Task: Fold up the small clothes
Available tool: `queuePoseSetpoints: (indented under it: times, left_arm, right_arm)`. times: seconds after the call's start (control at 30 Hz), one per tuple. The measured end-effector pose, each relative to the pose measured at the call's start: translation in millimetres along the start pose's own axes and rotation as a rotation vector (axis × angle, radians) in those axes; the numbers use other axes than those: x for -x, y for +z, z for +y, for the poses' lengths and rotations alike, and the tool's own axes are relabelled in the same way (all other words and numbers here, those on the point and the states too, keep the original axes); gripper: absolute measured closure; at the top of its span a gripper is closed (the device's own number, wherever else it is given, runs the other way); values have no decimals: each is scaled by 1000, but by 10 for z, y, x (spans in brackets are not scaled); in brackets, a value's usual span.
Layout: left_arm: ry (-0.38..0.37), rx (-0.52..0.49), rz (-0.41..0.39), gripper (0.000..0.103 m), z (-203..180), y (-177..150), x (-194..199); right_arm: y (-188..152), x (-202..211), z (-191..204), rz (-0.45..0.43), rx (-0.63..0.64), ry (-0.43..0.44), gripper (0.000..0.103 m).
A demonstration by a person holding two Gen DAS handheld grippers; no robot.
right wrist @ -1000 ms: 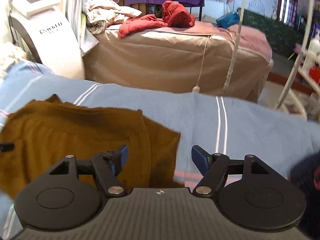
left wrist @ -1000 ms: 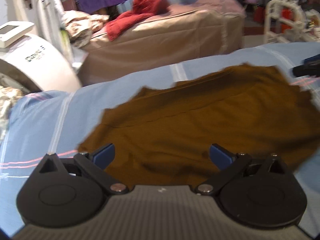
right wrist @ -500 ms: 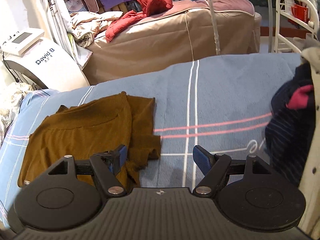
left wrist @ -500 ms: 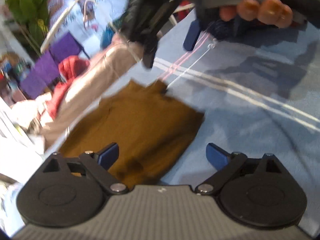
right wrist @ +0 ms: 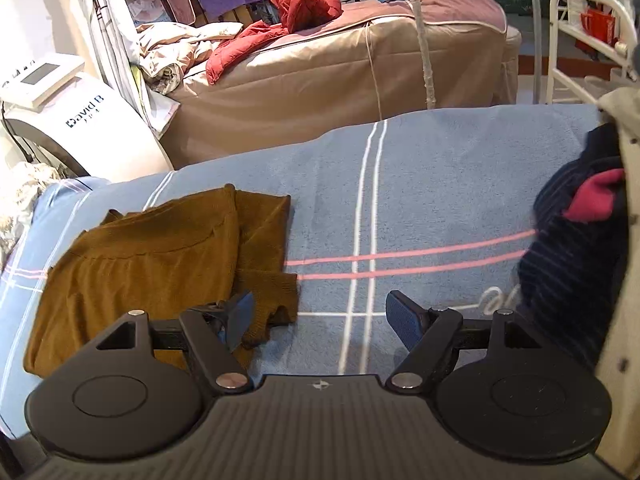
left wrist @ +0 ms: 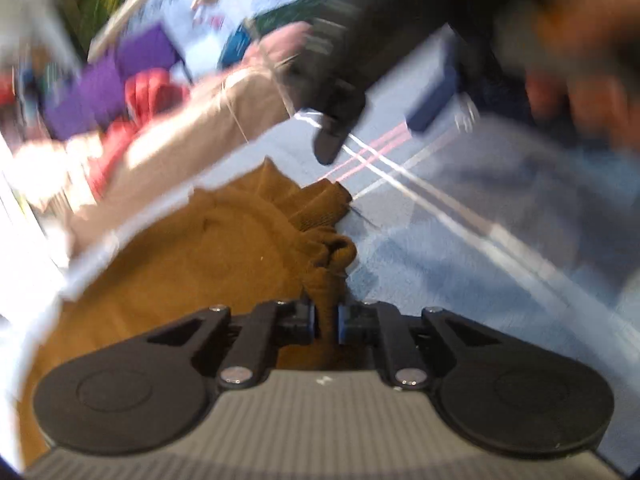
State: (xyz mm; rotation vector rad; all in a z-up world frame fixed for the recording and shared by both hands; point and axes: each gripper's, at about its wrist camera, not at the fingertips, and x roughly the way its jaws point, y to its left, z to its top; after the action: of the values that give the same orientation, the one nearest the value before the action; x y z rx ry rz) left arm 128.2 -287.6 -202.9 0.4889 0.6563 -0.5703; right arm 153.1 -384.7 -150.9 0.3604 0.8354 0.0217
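Folding has barely begun: the left gripper (left wrist: 328, 322) has just clenched on the brown garment's (left wrist: 208, 264) bunched corner, the right gripper (right wrist: 320, 316) released, every fold remaining.

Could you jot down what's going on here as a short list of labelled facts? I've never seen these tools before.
Job: folding small clothes
Surface: blue blanket with white and pink stripes
Garment: brown top, lying partly folded
Left hand-held gripper: jaws have just closed, pinching a bunched edge of the brown top
Right hand-held gripper: open, holding nothing, beside the top's edge
Other clothes: dark striped pile at right
Background: tan bed with red jacket
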Motion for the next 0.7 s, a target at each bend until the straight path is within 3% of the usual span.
queuePoseSetpoints:
  times: [0.1,0.17,0.27,0.37,0.57,0.7]
  left_arm:
    - [-209,357,45,94,613,17,15]
    - [-251,485,47,94,966,-8,16]
    - [-113,424,14,94,1256,18,132]
    - [-150,491,19,94,1473,-28,166]
    - [-161,432,18,94,1365,-33,194]
    - [-202,386,28,94,1189,-36,232]
  right_arm:
    - [61,-79,-32,0,-57,30,0]
    - [106,-144,-64,13,-112,64,0]
    - [138,-289,-140,83,-225,164,0]
    - [117,-422,-138,140,-311,215,0]
    - [202,-619,-10,164,-439,338,0]
    - [318,-827,0,184,-543,354,0]
